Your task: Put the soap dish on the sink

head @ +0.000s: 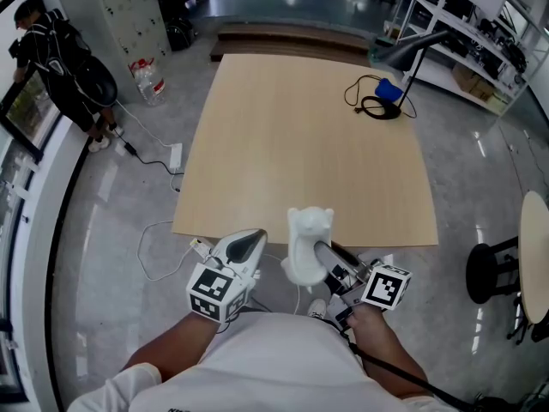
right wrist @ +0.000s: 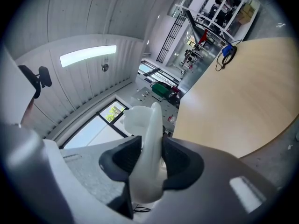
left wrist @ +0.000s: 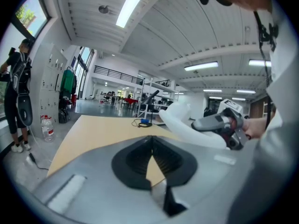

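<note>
Item: soap dish [head: 307, 234], white, smooth, with a raised rounded shape at its top end.
Position of soap dish: held in the air, clear of any surface, at the near edge of the table [head: 300, 136] and just in front of the person's chest; in the head view it stands on edge, roughly upright.
Right gripper [head: 320, 252]: closed on the soap dish; the right gripper view shows both dark fingers [right wrist: 180, 160] pressed against the two faces of the thin white wall, which sticks out well beyond them.
Left gripper [head: 249, 240]: empty; in the left gripper view its black fingers [left wrist: 135, 157] meet at the tips, and only a small wedge of table shows below the point where they touch.
Spacing of grippers: side by side and close, the left one just beside the soap dish without touching it.
Table: large, light wood, square-cornered; its middle and near part are bare.
Far right corner of table: a black desk lamp [head: 420, 50] on a slanted arm, a coiled black cable [head: 369, 101] and a small blue thing [head: 389, 88] beside the coil.
Floor: grey and glossy; a white power strip [head: 175, 155] with trailing cords lies left of the table, and a water bottle [head: 147, 80] stands further back.
Surroundings: a person in black [head: 56, 63] stands at the far left by a window; a black stool [head: 493, 269] is at the right; shelving runs along the far right wall.
</note>
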Tool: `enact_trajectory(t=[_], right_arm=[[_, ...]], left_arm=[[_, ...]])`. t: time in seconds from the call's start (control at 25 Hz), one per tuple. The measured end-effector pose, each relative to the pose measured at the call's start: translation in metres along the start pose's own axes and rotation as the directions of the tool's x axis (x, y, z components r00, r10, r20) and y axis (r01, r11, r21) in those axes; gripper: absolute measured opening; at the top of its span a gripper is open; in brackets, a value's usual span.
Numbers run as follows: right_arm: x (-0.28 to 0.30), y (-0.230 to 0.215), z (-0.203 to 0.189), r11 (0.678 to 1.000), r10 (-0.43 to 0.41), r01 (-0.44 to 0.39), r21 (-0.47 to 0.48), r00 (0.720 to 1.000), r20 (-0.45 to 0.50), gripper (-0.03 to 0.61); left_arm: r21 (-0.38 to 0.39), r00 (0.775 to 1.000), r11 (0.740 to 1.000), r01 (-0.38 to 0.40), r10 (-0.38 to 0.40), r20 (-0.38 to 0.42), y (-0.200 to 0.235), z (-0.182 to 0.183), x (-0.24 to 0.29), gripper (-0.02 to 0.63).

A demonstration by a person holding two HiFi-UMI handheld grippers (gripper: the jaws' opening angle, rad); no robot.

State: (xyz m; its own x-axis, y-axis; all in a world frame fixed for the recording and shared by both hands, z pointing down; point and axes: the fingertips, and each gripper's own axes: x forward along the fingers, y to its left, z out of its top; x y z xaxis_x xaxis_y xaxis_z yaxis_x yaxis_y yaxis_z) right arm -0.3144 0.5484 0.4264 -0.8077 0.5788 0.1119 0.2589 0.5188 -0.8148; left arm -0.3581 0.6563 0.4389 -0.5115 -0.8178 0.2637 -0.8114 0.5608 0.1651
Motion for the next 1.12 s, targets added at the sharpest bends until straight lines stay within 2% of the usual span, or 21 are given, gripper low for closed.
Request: enact_trajectory(t=[0.76, 1.12], right_arm=[[0.024, 0.001, -0.002, 1.000, -0.011, 0.010, -0.022, 0.999, -0.034, 0.138], [0.030, 0.009, -0.014, 0.999, -0.031, 0.030, -0.023, 0.999, -0.014, 0.138]], left_arm=[[-0.021, 1.000, 1.000, -0.010, 0.010, 0.009, 0.019, 0.004, -0.002, 0.008], [-0.022, 1.000, 1.000, 0.009, -0.009, 0.003, 0.027, 0.001, -0.015, 0.008]])
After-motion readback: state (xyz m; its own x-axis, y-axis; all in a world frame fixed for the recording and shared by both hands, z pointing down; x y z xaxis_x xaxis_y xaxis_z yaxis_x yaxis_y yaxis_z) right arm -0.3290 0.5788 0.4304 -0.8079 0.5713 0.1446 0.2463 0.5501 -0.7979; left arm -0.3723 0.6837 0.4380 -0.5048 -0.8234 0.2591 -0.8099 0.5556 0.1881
